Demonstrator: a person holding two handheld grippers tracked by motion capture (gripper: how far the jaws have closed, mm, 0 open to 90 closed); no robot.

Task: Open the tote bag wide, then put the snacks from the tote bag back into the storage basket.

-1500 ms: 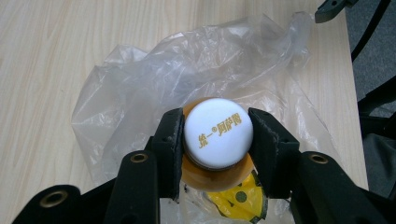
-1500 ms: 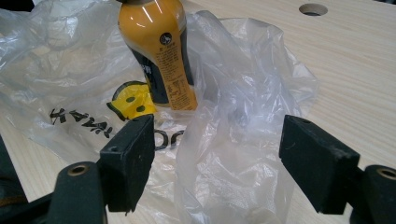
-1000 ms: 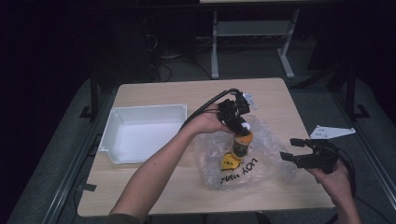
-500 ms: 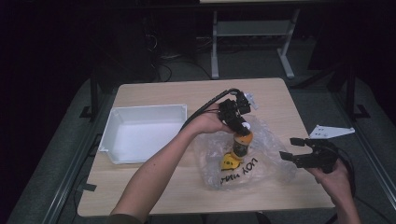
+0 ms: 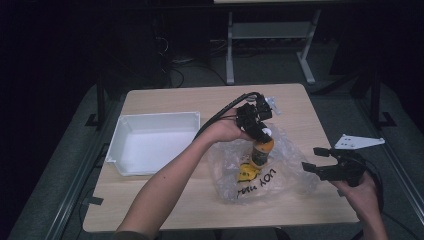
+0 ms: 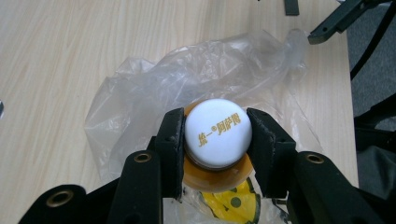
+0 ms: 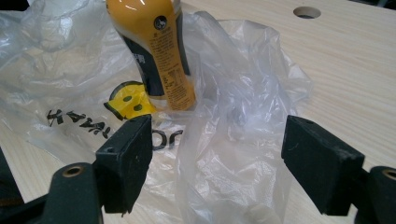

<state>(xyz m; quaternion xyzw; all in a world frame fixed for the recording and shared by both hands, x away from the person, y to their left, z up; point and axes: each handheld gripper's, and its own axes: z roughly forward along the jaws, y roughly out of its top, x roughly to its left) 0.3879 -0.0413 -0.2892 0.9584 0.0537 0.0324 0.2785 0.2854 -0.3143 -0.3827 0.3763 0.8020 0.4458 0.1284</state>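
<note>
- The left gripper (image 6: pixel 217 140) is clamped on the white cap (image 6: pixel 218 129) of the orange bottle (image 5: pixel 261 151), which stands upright on the clear plastic bag (image 5: pixel 280 172) on the counter (image 5: pixel 165 200), same as a second ago.
- The right gripper (image 7: pixel 217 158) is released, its jaws wide around a fold of the bag, unmoved at the bag's right edge.
</note>
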